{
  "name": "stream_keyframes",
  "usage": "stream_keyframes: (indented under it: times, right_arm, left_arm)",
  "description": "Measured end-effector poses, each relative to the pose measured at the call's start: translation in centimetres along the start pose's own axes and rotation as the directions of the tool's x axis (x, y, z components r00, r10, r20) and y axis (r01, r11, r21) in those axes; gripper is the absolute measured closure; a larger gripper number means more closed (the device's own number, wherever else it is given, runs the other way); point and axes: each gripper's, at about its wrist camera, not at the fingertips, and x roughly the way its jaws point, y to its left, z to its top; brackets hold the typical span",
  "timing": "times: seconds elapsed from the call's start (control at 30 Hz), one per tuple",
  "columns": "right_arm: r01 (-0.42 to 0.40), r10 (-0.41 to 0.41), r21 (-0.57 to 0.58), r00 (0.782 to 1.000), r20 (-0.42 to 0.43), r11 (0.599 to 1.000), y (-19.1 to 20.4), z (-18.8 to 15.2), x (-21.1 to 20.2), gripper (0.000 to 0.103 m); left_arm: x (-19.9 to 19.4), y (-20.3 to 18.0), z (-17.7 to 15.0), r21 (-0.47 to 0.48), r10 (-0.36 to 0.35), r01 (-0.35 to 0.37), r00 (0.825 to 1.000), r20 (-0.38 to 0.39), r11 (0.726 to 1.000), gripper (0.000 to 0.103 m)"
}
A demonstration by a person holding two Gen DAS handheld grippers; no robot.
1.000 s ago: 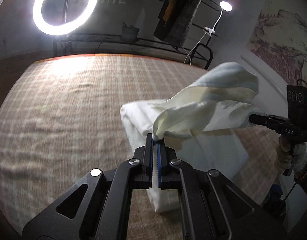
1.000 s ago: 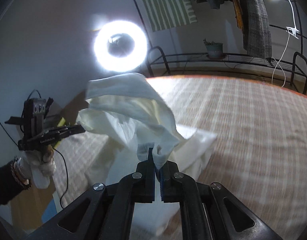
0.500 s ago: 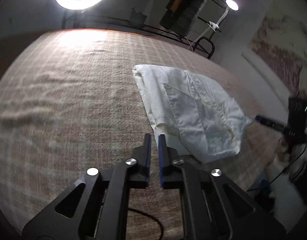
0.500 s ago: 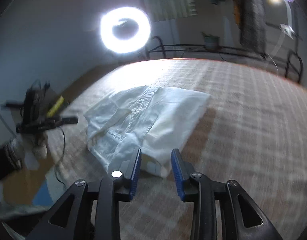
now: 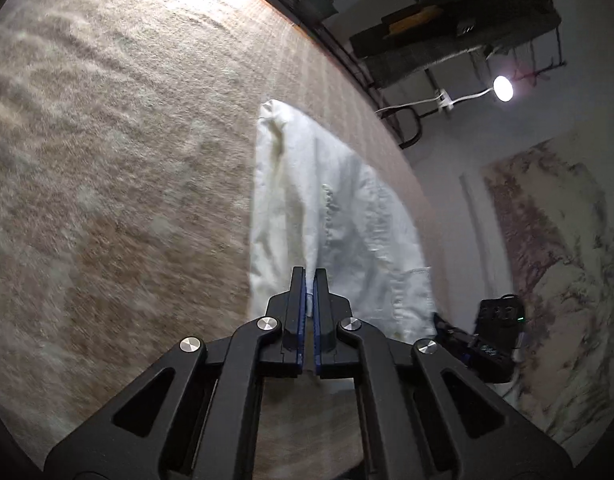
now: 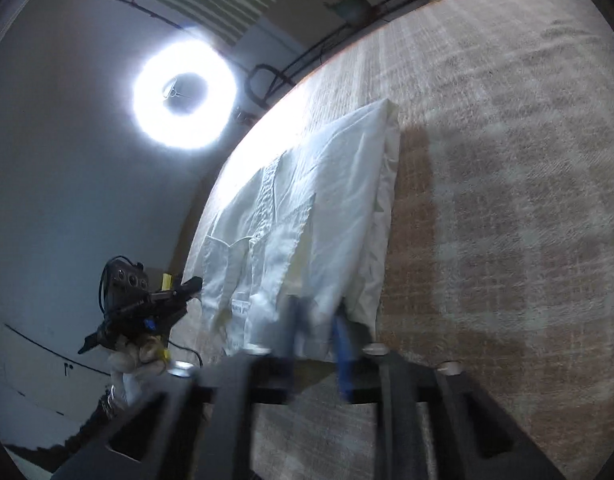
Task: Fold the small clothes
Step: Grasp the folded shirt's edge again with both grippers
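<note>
A small white garment [image 5: 339, 220] lies folded flat on the plaid brown bedcover [image 5: 107, 160]. It also shows in the right wrist view [image 6: 307, 224], with a label near its near left edge. My left gripper [image 5: 309, 276] is over the garment's near edge, its jaws nearly closed with only a thin gap; whether cloth is pinched I cannot tell. My right gripper [image 6: 317, 320] is open and blurred, with its tips at the garment's near edge. Each gripper shows in the other's view, at the bed's side: the right one [image 5: 491, 332], the left one [image 6: 147, 304].
A ring light [image 6: 183, 88] glows by the wall. A clip lamp [image 5: 503, 88] and a rack of hanging clothes [image 5: 447, 28] stand beyond the bed's far edge. A metal bed frame [image 6: 291, 64] runs along that edge.
Both grippers let go of the lifted cloth, which now lies folded flat. Since then both views have tilted and moved in to the garment's near edge.
</note>
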Motion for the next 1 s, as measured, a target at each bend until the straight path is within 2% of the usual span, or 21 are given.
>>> stream_keyframes:
  times: [0.07,0.1,0.17,0.23,0.33,0.43,0.63,0.73,0.77,0.8,0.87,1.0]
  right_arm:
    - [-0.011,0.011,-0.015,1.0,0.009,1.0,0.5,0.4,-0.9,0.102]
    - [-0.025,0.025,-0.017,1.0,0.014,1.0,0.6,0.5,-1.5,0.103]
    - [-0.061,0.061,-0.02,0.998,0.029,0.998,0.8,0.7,-2.9,0.103]
    - [-0.063,0.065,-0.029,0.997,0.036,0.998,0.8,0.6,-3.4,0.103]
    - [-0.007,0.007,-0.01,1.0,0.009,1.0,-0.5,0.0,-2.2,0.103]
    - [0.03,-0.03,0.014,0.999,-0.017,0.999,-1.7,-0.6,-0.8,0.103]
    - [0.112,-0.115,-0.078,0.992,-0.044,0.991,0.0,-0.6,-0.5,0.103]
    - [0.18,-0.192,-0.181,0.98,-0.055,0.967,2.4,0.3,-0.5,0.094]
    - [0.216,-0.23,-0.219,0.972,-0.043,0.951,3.0,0.8,-0.9,0.081]
    - [0.242,-0.254,-0.246,0.967,-0.021,0.939,3.6,1.1,-1.3,0.075]
    - [0.281,-0.28,-0.301,0.959,0.047,0.911,5.1,1.5,-2.4,0.074]
    - [0.271,-0.244,-0.379,0.963,0.118,0.885,8.4,3.6,-2.0,0.074]
  left_arm:
    - [-1.1,-0.7,-0.7,-0.015,-0.03,0.03,1.0,0.008,0.999,0.103]
    - [-1.6,-1.2,-1.3,0.011,-0.019,0.019,1.0,0.01,1.0,0.103]
    - [-1.6,-1.4,-2.0,0.049,0.027,-0.028,1.0,0.015,0.998,0.103]
    - [-0.8,-0.6,-2.3,0.069,0.09,-0.091,0.996,0.004,0.994,0.103]
    - [0.6,0.7,-2.5,0.059,0.145,-0.144,0.989,-0.013,0.988,0.103]
    - [0.7,-0.5,-2.9,0.141,0.188,-0.187,0.982,0.004,0.972,0.103]
    - [0.5,-2.2,-3.1,0.211,0.25,-0.243,0.968,-0.008,0.947,0.102]
    - [-0.7,-3.0,-3.2,0.233,0.302,-0.298,0.953,0.019,0.926,0.102]
    - [-1.2,-3.4,-3.2,0.241,0.306,-0.306,0.951,0.04,0.921,0.102]
    - [-2.1,-3.6,-3.0,0.252,0.306,-0.312,0.95,0.063,0.916,0.102]
    - [-2.9,-5.5,-2.1,0.28,0.299,-0.323,0.946,0.127,0.904,0.102]
    - [-1.7,-8.9,0.5,0.346,0.277,-0.328,0.942,0.19,0.879,0.102]
